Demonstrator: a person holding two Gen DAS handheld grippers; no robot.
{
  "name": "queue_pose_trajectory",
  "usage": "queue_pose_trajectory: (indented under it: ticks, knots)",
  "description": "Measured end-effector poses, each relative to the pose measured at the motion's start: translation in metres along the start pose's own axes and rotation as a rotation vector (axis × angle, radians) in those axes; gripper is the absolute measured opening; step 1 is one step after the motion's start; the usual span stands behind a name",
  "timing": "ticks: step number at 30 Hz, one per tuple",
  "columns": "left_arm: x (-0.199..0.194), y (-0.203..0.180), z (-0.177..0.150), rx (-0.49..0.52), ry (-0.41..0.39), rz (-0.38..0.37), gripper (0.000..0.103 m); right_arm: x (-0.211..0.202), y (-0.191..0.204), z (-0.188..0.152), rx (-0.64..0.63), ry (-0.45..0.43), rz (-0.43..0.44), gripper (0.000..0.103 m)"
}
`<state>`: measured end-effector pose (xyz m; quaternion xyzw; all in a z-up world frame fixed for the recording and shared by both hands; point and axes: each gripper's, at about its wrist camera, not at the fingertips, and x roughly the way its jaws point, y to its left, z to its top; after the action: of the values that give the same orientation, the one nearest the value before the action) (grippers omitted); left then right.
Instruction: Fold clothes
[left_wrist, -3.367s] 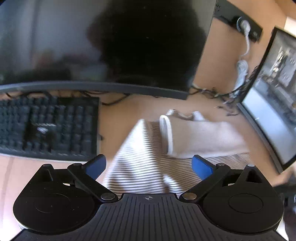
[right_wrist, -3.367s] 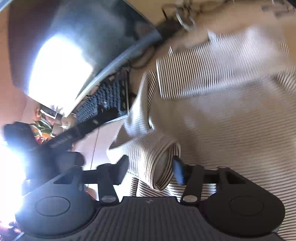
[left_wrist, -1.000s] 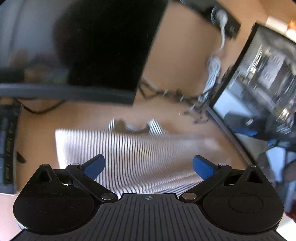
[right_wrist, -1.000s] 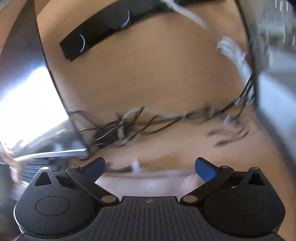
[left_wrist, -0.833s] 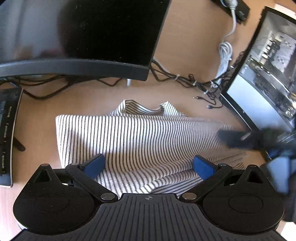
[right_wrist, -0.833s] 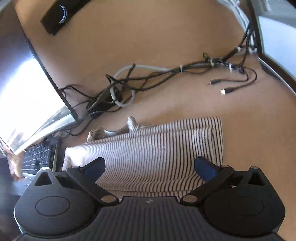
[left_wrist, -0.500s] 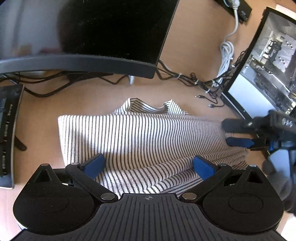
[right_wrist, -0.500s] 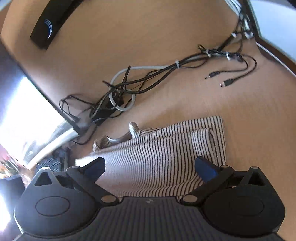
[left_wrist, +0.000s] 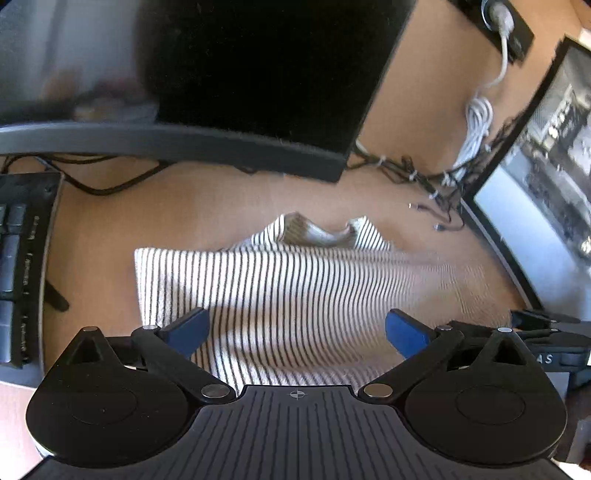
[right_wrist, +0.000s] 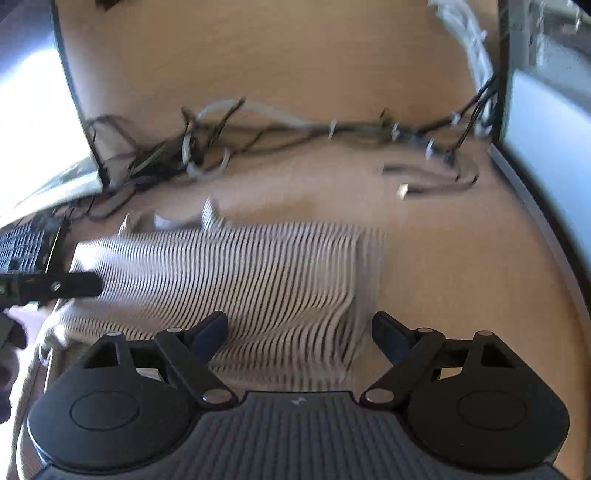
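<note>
A black-and-white striped shirt (left_wrist: 295, 288) lies folded flat on the wooden desk (left_wrist: 192, 214), collar toward the monitors. It also shows in the right wrist view (right_wrist: 240, 273), blurred. My left gripper (left_wrist: 295, 328) is open and empty, low over the shirt's near edge. My right gripper (right_wrist: 299, 332) is open and empty over the shirt's right part, near its folded right edge. The right gripper's body (left_wrist: 546, 332) shows at the right of the left wrist view; the left gripper's body (right_wrist: 44, 286) shows at the left of the right wrist view.
A large dark monitor (left_wrist: 221, 74) stands behind the shirt, a second monitor (left_wrist: 546, 192) at the right. A black keyboard (left_wrist: 18, 280) lies at the left. A tangle of cables (right_wrist: 295, 136) runs along the back wall.
Earlier the right gripper was closed on a sleeve; now both grippers are open. In the last half second both grippers dropped lower and closer to the shirt.
</note>
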<state>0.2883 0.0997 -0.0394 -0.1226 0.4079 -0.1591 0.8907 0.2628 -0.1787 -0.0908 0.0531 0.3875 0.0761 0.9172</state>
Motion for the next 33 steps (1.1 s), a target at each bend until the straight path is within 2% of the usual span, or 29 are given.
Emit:
queue_pose_trajectory:
  ticks: [4, 6, 9, 12, 17, 22, 26, 28, 32, 33]
  knots:
    - [0.002, 0.003, -0.004, -0.021, 0.019, -0.011, 0.103, -0.027, 0.004, 0.020, -0.017, -0.118, 0.003, 0.085]
    - [0.005, 0.004, -0.009, -0.003, 0.021, -0.005, 0.103, -0.029, 0.009, 0.028, -0.013, -0.138, 0.034, 0.078]
    - [0.007, 0.000, -0.010, 0.023, 0.019, 0.007, 0.103, -0.011, 0.017, 0.031, 0.010, -0.084, 0.117, 0.069]
    - [0.008, 0.002, -0.010, 0.036, 0.019, -0.001, 0.103, 0.025, 0.015, 0.021, 0.056, 0.036, 0.150, 0.068]
    - [0.005, 0.006, -0.012, 0.039, 0.015, -0.019, 0.103, 0.022, 0.017, 0.019, 0.041, 0.025, 0.132, 0.068]
    - [0.004, 0.004, -0.011, 0.036, 0.017, -0.014, 0.103, -0.007, 0.020, 0.010, 0.017, -0.018, 0.122, 0.068]
    - [0.002, 0.006, -0.009, 0.012, 0.021, -0.023, 0.103, -0.006, 0.021, -0.009, 0.019, 0.007, 0.132, 0.074]
    - [0.001, 0.007, -0.008, 0.005, 0.024, -0.025, 0.103, -0.002, 0.024, -0.015, -0.005, -0.008, 0.127, 0.080]
    - [0.000, 0.008, -0.008, -0.002, 0.031, -0.027, 0.103, 0.004, 0.029, -0.013, 0.010, -0.007, 0.168, 0.103]
    - [0.000, 0.009, -0.008, -0.006, 0.032, -0.028, 0.103, 0.005, 0.030, -0.013, 0.012, -0.009, 0.172, 0.103]
